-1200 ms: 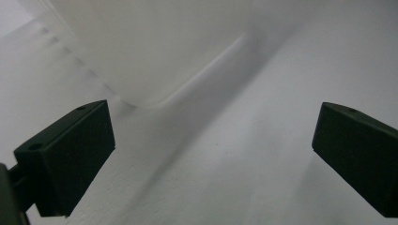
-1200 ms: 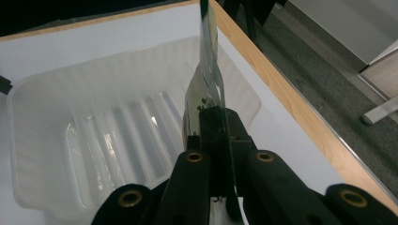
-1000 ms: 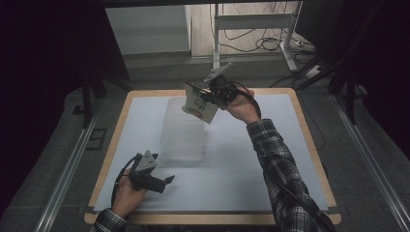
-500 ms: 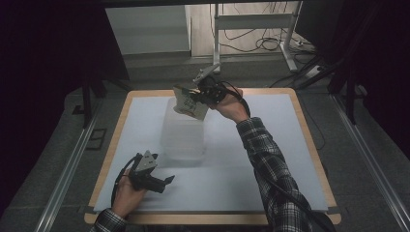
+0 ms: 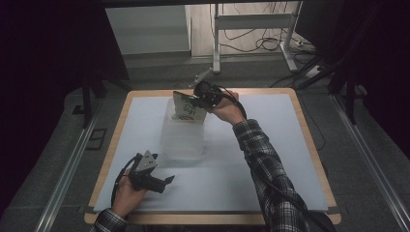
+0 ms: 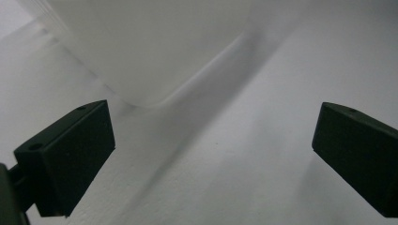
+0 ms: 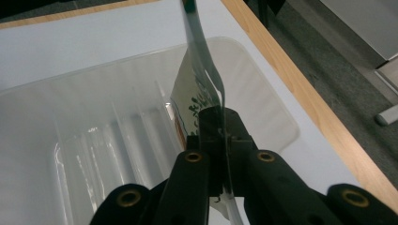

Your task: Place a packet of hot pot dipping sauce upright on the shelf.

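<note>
**Right gripper holds a packet over the bin; left gripper rests open**

The right gripper point(image 5: 197, 98) sits at about 12 o'clock on the table, near the far edge, held by the right hand point(image 5: 223, 107). In the right gripper view its jaws are clenched on a thin, flat packet point(image 7: 202, 89), which stands edge-on and rises from between the fingertips point(image 7: 209, 123). The packet is pale with green and dark print on its face. In the high view the packet point(image 5: 187, 108) hangs tilted at the gripper's 9 o'clock side, directly above the far end of a clear plastic bin point(image 5: 183, 135).

The bin stands at the table's middle, a little toward 11 o'clock, long axis running from near to far. In the right gripper view the bin point(image 7: 94, 136) shows a ribbed floor and rounded corners, and the packet's lower part is over its interior; whether the packet touches the bin I cannot tell.

The left gripper point(image 5: 164, 182) lies low at about 7 o'clock, gripped by the left hand point(image 5: 126, 189), with a grey plate on top. In the left gripper view its jaws stand wide apart, released, with nothing between them; a rounded bin corner point(image 6: 145, 51) lies just ahead, apart from the fingers point(image 6: 70, 154).

The table point(image 5: 270, 145) has a white mat framed by a wooden rim.
</note>
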Demonstrator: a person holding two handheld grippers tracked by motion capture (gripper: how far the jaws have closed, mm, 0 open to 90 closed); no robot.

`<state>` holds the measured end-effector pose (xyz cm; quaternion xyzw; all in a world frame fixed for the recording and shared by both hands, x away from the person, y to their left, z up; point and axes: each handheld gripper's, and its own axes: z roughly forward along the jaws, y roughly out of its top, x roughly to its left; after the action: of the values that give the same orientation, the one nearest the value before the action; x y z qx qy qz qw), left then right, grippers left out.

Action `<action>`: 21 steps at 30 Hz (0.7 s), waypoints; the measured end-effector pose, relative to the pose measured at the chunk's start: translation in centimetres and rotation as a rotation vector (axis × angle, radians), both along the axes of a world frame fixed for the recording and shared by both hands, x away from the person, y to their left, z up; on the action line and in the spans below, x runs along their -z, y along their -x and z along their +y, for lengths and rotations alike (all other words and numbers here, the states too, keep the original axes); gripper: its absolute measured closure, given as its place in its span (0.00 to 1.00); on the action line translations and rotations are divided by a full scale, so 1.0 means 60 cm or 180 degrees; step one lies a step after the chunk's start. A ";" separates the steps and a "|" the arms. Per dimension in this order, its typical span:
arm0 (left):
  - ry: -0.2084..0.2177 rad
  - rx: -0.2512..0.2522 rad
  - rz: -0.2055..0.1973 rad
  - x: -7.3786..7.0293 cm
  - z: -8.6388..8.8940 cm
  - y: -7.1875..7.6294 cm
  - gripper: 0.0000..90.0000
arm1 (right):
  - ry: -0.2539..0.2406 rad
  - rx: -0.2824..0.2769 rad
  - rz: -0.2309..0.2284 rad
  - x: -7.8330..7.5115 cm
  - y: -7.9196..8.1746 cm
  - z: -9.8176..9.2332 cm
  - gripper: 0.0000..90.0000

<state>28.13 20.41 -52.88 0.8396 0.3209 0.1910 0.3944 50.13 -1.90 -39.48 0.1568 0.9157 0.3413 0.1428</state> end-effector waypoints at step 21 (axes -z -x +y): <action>-0.0025 -0.0007 0.0005 0.001 -0.001 0.000 0.00 | -0.0158 0.0098 -0.0020 0.009 0.007 -0.008 0.39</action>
<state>28.14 20.36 -52.92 0.8410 0.3213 0.1920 0.3907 49.70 -2.37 -40.02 0.1733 0.9040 0.3621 0.1470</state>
